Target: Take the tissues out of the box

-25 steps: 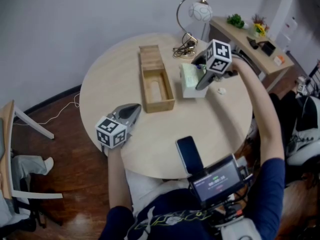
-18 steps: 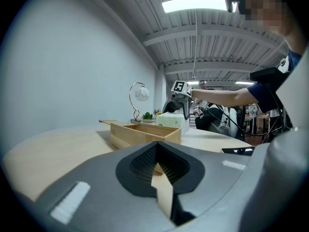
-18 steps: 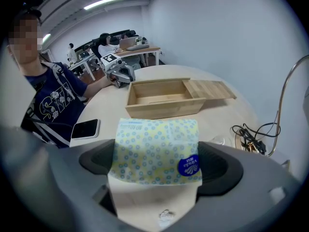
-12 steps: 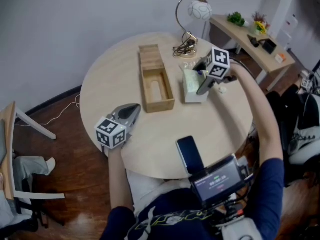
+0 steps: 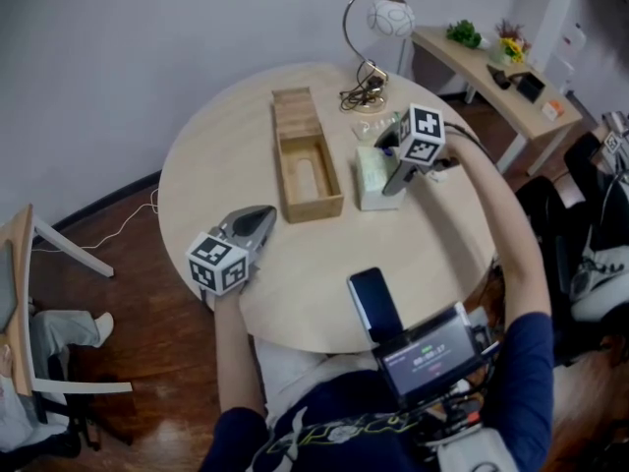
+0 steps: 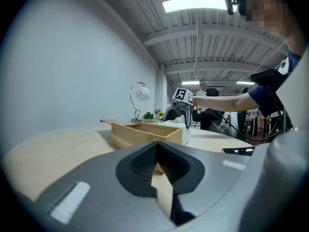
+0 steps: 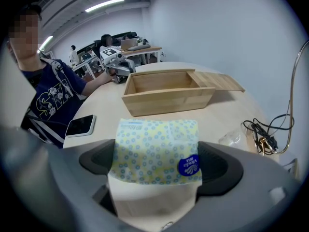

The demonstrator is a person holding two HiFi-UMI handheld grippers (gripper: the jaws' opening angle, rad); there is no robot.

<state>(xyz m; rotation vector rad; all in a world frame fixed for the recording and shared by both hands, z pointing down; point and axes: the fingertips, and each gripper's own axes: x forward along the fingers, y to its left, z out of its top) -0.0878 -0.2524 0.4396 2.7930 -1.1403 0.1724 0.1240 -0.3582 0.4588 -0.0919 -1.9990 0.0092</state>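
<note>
A soft tissue pack [image 5: 371, 175] with a yellow-and-blue dotted wrapper stands on the round table [image 5: 226, 146], just right of an open wooden box [image 5: 307, 170]. My right gripper [image 5: 381, 173] is shut on the tissue pack [image 7: 157, 151], which fills the space between both pads of the right gripper [image 7: 157, 170]. The wooden box [image 7: 166, 93] looks empty inside, and its sliding lid [image 7: 217, 81] is pulled out at the far end. My left gripper [image 5: 265, 214] rests shut at the table's front left, holding nothing. Beyond the left gripper [image 6: 161, 178] stands the box [image 6: 145, 132].
A black phone [image 5: 373, 303] lies near the table's front edge. At the back right of the table stand a curved lamp [image 5: 378, 28], its cable [image 7: 260, 129] and a clear plastic piece [image 7: 231, 138]. A side shelf [image 5: 491, 77] stands beyond.
My right gripper has come down and a little toward me with the tissue pack held in it. The left gripper has stayed where it was.
</note>
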